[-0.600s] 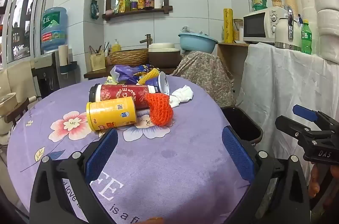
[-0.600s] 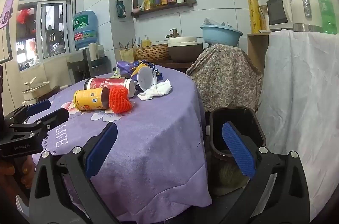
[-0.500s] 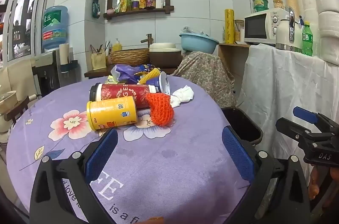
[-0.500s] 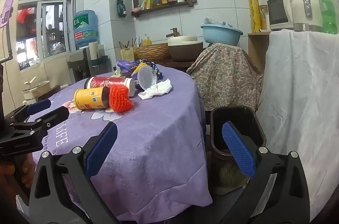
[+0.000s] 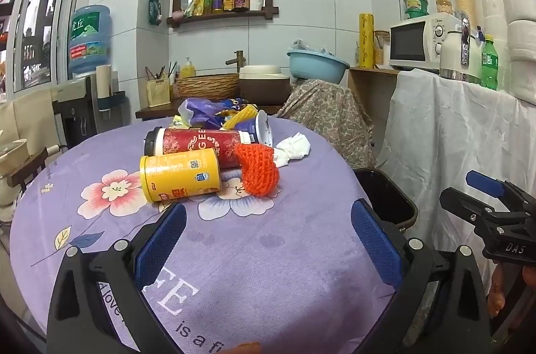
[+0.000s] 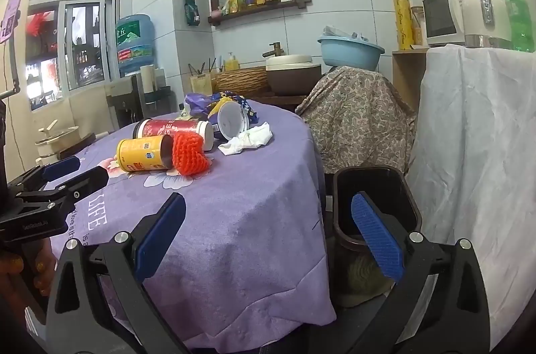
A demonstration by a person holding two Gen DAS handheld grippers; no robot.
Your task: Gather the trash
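On the round table: we saw a purple flowered cloth covering the table [image 5: 268, 253], with all the trash gathered in one cluster toward its far side
Bin: we found the dark bin [image 6: 375, 186] on the floor just beside the table's right edge, open at the top, below the white draped counter [image 5: 452, 133]
Left gripper: we held the left gripper [image 5: 266, 240] low over the near part of the cloth, its blue pads spread wide with nothing between them, the yellow can just beyond its left pad
Right gripper: we held the right gripper [image 6: 266, 240] with its pads wide apart and empty, the left pad over the cloth's hanging edge and the right pad in front of the bin
Red can: we noted the long red can [image 5: 197, 144] lying on its side behind the yellow one, touching it
Yellow can: we noted the yellow can [image 5: 181, 174] lying on its side on a pink flower print, nearest to us in the cluster
Wrappers: we saw a purple bag and crumpled wrappers [image 5: 207, 114] piled at the back of the cluster
Orange net: we saw the orange knitted net [image 5: 258, 169] lying against the right ends of both cans
White cup: we saw a tipped cup [image 6: 231, 121] behind the net, its mouth turned toward the right wrist camera
Tissue: we saw the crumpled white tissue [image 5: 291, 148] to the right of the net, just beside the cup
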